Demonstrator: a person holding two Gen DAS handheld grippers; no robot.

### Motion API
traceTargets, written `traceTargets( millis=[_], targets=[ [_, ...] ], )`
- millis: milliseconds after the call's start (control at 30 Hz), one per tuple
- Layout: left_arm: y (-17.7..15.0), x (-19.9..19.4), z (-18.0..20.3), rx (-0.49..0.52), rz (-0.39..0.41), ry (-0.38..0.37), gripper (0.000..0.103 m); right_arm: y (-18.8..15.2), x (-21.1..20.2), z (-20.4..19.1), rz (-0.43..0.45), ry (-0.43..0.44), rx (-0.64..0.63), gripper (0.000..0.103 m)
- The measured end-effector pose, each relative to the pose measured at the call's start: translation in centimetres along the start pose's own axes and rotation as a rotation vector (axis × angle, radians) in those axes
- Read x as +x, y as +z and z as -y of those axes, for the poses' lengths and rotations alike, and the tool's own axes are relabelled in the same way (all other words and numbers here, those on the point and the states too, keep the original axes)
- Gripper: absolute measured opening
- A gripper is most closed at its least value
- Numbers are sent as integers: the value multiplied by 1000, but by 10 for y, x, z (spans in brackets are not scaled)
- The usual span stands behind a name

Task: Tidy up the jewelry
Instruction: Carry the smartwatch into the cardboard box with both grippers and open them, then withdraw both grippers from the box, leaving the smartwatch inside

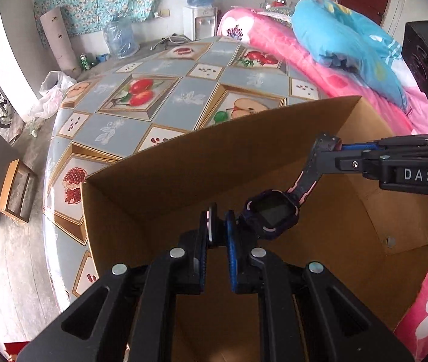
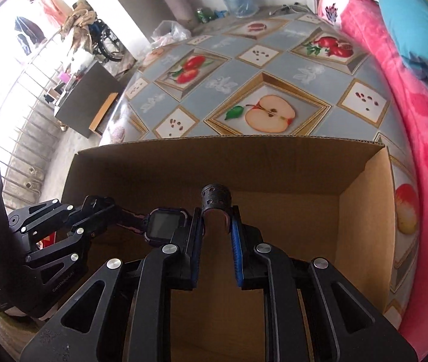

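Plainly, the worst risk sits with the box (image 2: 364, 211): it is large and open-topped, resting on the table (image 1: 165, 114) close to the bed (image 1: 349, 84), and the watch (image 1: 275, 214) hangs above its hollow, held between two tools. If one gripper lets go before the other, the watch would likely swing on the remaining strap and could strike the cardboard wall or twist out of the clamp. A drop from this height onto bare cardboard might also land the screen face down, though the floor of the box is only partly visible.

The watch spans the gap between the grippers. The left gripper (image 1: 217, 223) is clenched on one strap end, the watch body lying just beside its right finger. The right gripper (image 2: 217, 226) grasps the other strap, whose perforated tip curls up above its fingertips; in the left wrist view that strap runs up and rightwards from the body to the right gripper's tips. The strap looks taut, so any pull apart may strain it.
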State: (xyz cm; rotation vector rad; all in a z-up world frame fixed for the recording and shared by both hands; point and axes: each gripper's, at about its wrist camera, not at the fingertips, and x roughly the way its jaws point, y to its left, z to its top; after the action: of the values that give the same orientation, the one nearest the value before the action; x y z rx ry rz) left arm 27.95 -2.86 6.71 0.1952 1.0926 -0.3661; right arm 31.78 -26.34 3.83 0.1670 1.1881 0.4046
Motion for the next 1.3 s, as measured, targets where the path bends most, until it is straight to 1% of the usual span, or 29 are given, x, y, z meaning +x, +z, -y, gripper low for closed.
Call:
traceTargets(
  millis=[33, 67, 100, 133, 167, 300, 333, 400, 500, 633, 767, 833, 900, 933, 1067, 1100, 1167, 1233, 1300],
  targets=[
    [1, 1, 1, 4, -5, 0, 12, 0, 2, 2, -9, -18, 0, 22],
    [3, 1, 2, 8, -4, 15, 21, 1, 4, 4, -18, -33, 4, 26],
    [3, 0, 2, 11, -1, 27, 31, 1, 5, 7, -23, -40, 9, 27],
    [4, -1, 2, 10, -1, 28, 35, 2, 7, 10, -31, -38, 18, 32],
    [4, -2, 1, 5, 3, 28, 39, 1, 8, 13, -41, -41, 27, 34],
    [6, -2, -3, -14, 4, 42, 41, -2, 7, 12, -44, -74, -5, 37],
    [6, -2, -4, -18, 7, 48, 41, -2, 5, 9, -38, -86, -20, 41],
    [6, -6, -4, -27, 19, 54, 42, -3, -4, 3, -8, -115, -62, 41],
    [6, -12, -6, -44, 53, 69, 46, 1, -21, -3, 46, -133, -108, 41],
    [5, -19, -7, -53, 91, 85, 47, 7, -42, -7, 91, -129, -138, 41],
    [7, -32, -14, -87, 153, 94, 48, 7, -47, -18, 84, -122, -208, 41],
    [9, -40, -21, -119, 188, 103, 49, 4, -39, -28, 31, -92, -259, 41],
    [11, -47, -30, -156, 225, 115, 54, -3, -25, -39, -55, -61, -304, 39],
    [12, -50, -35, -174, 241, 125, 55, -6, -17, -44, -101, -45, -322, 37],
    [12, -58, -55, -244, 280, 166, 60, -17, 22, -68, -246, -9, -392, 18],
    [11, -58, -60, -262, 285, 169, 61, -17, 33, -73, -282, 2, -400, 16],
    [10, -58, -66, -272, 286, 178, 62, -20, 55, -79, -353, 12, -404, 12],
    [9, -57, -68, -264, 291, 199, 64, -22, 74, -84, -412, 10, -411, 11],
    [9, -54, -69, -252, 291, 215, 66, -25, 88, -88, -449, -9, -425, 11]
  ],
)
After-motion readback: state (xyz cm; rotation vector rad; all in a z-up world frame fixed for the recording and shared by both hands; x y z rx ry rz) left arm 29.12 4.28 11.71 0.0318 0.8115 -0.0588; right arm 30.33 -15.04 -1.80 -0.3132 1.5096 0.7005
